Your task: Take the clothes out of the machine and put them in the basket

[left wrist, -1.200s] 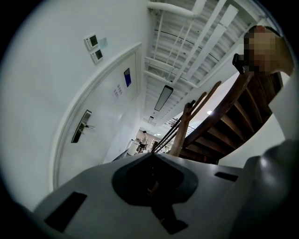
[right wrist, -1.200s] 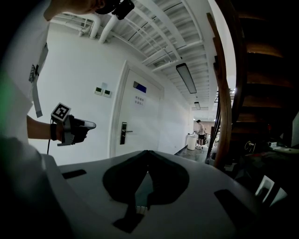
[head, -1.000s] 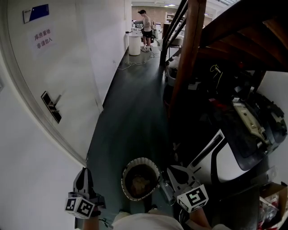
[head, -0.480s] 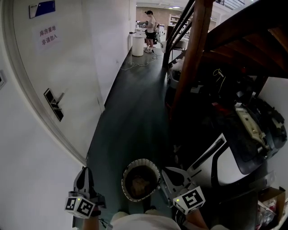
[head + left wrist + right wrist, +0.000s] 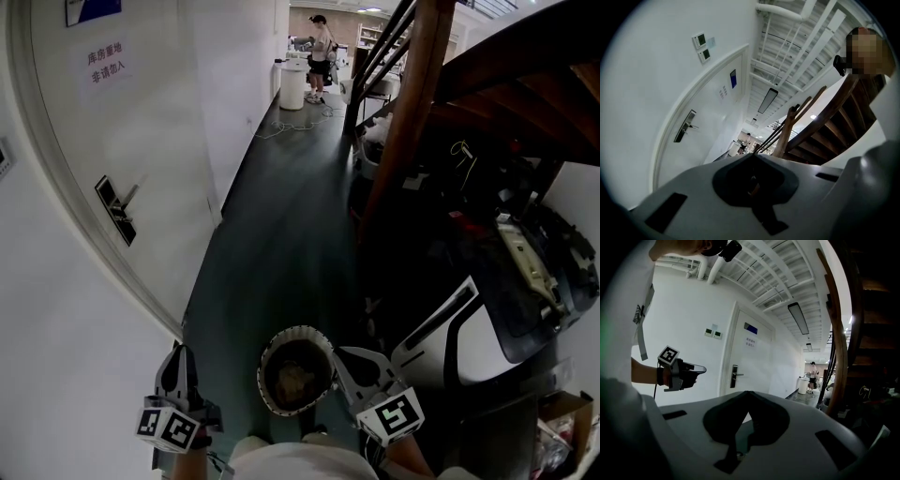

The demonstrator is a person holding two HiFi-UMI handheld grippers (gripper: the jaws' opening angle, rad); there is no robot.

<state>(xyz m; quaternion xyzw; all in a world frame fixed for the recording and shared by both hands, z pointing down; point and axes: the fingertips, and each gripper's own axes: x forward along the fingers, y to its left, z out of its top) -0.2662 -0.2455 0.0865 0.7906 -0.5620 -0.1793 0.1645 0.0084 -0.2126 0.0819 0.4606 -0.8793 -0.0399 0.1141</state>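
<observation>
Much of the right side of the head view is lost to us in shadow; under the wooden staircase [image 5: 441, 84] lies a dark jumble whose parts we cannot name; the machine [image 5: 473, 345] shows only as a white body with dark bands, and we cannot make out its opening; the bottom edge cuts off our arms just behind the marker cubes; far down the corridor a person [image 5: 322, 37] is too small to tell more.

The clothes [image 5: 297, 377] that we can see are a crumpled brownish heap, too dim for us to tell one piece from another; they lie at the bottom of the basket [image 5: 265, 361], a round one with a pale rim and a dark inside; it stands on the dark floor [image 5: 291, 216] between our two tools.

The left gripper [image 5: 178, 352] hangs near the white wall [image 5: 66, 337], well apart from the basket; its jaws are pressed together with nothing between them; the right gripper [image 5: 343, 358] sits just beside the basket's right rim, its jaws likewise closed to a point and empty; from its own view we see the left gripper [image 5: 702, 368] before the door [image 5: 750, 362].
</observation>
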